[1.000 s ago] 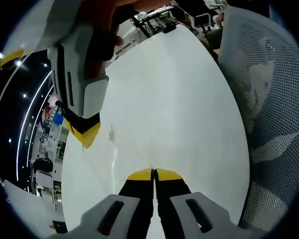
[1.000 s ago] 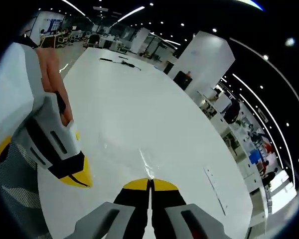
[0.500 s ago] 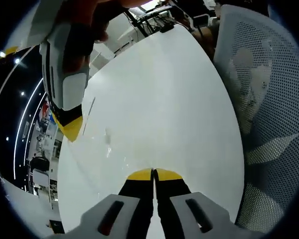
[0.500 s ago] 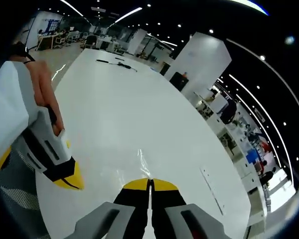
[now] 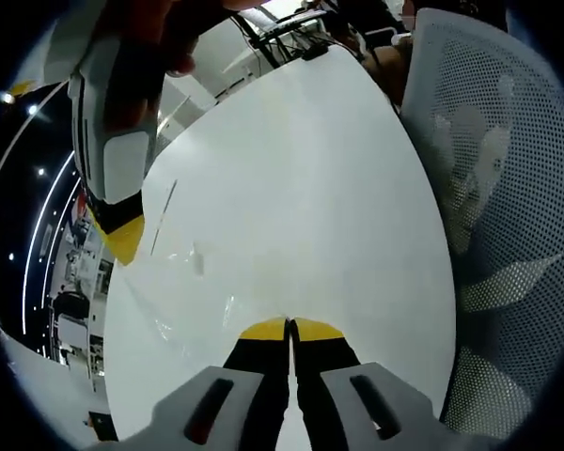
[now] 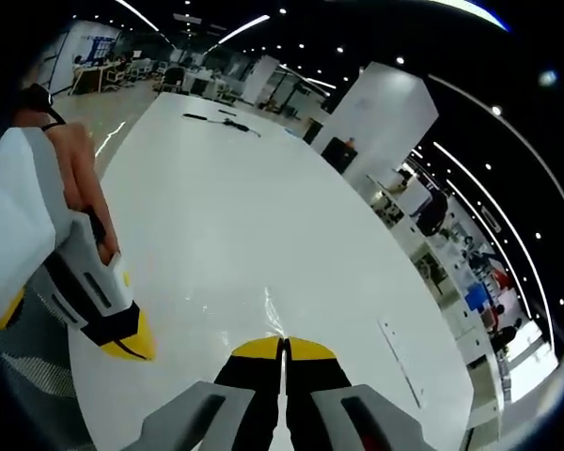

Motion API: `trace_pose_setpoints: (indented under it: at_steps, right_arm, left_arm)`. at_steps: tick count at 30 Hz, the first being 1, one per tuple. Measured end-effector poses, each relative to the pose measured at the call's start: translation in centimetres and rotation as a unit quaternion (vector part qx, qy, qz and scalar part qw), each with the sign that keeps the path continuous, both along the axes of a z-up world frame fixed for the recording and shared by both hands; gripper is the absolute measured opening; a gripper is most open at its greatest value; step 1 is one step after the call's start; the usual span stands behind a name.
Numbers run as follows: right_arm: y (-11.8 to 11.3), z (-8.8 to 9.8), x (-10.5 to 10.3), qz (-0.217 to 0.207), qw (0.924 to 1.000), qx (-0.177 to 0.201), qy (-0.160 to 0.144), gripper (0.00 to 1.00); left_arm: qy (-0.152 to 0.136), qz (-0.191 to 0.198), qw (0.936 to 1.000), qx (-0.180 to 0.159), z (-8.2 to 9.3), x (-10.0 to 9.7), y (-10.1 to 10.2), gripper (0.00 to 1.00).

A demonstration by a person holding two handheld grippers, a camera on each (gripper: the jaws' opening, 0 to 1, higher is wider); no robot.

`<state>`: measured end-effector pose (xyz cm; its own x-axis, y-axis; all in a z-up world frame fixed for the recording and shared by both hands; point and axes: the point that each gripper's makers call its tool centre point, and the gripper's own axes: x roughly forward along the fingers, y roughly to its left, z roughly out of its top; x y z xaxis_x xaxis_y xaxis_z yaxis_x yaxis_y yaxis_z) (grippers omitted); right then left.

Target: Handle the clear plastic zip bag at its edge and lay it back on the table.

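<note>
The clear zip bag (image 5: 199,265) shows as faint glints and creases over the white table (image 5: 338,169). It stretches between my two grippers. My left gripper (image 5: 289,325) is shut, with the bag's edge running into its yellow tips. The right gripper (image 5: 122,237), held by a hand, comes in at the upper left with its yellow tip at the bag's other side. In the right gripper view, my right gripper (image 6: 282,344) is shut on a creased edge of the bag (image 6: 274,308). The left gripper (image 6: 130,344) sits at the lower left.
A white mesh chair (image 5: 508,188) stands close along the table's right side. Dark cables (image 6: 222,118) lie at the table's far end. A thin flat strip (image 6: 400,363) lies on the table (image 6: 263,216) to the right. Office desks and ceiling lights surround it.
The two grippers have drawn apart: the right one has slid toward the upper left of the left gripper view, and the left one toward the left edge of the right gripper view. Both stay shut.
</note>
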<state>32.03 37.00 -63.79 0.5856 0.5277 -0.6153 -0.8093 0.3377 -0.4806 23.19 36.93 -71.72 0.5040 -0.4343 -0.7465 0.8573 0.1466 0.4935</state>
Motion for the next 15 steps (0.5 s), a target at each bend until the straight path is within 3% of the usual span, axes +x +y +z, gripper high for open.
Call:
trace_pose_setpoints:
  at_steps: [15]
  right_arm:
    - [0.28, -0.04, -0.72, 0.015, 0.9999, -0.004, 0.005, 0.00]
  left_arm:
    - [-0.001, 0.013, 0.9999, 0.001, 0.04, 0.50, 0.44, 0.00]
